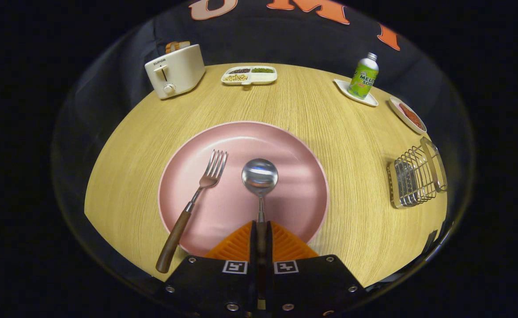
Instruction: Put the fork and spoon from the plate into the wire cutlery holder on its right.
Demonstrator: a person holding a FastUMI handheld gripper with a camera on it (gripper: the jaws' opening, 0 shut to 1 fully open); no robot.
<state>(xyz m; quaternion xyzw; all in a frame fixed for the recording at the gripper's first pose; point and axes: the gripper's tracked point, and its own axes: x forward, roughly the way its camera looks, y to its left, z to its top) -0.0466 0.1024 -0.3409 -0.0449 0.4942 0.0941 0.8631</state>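
Gripper view. The gripper point(261, 229) occupies the bottom centre of the frame, its two fingers point(236, 245) drawn close together with the dark wooden handle of the spoon point(260, 176) pinched in the narrow slot between them. The spoon runs straight ahead of the fingertips: its thin metal neck emerges just beyond them and its polished bowl sits over the middle of the pink plate point(294, 150), facing up. Whether the bowl rests on the plate or is raised slightly above it cannot be told.

The fork point(197, 198) lies left of the spoon and left of the fingers, apart from both. Its tines point toward the upper centre of the plate, and its brown wooden handle slants down and to the left, crossing the plate's rim and ending over the light wooden table point(122, 159).

The wire cutlery holder point(415, 176) stands at the right of the frame, well apart from the plate and the gripper, on the table near its right edge.

Along the far side of the table, in the upper part of the frame: a cream toaster point(175, 70) at upper left, a divided white dish point(250, 75) of beans and grains at upper centre, a green bottle point(364, 76) standing on a small white tray point(342, 88) at upper right, and a small white dish point(408, 115) with something red in it just beyond the holder.
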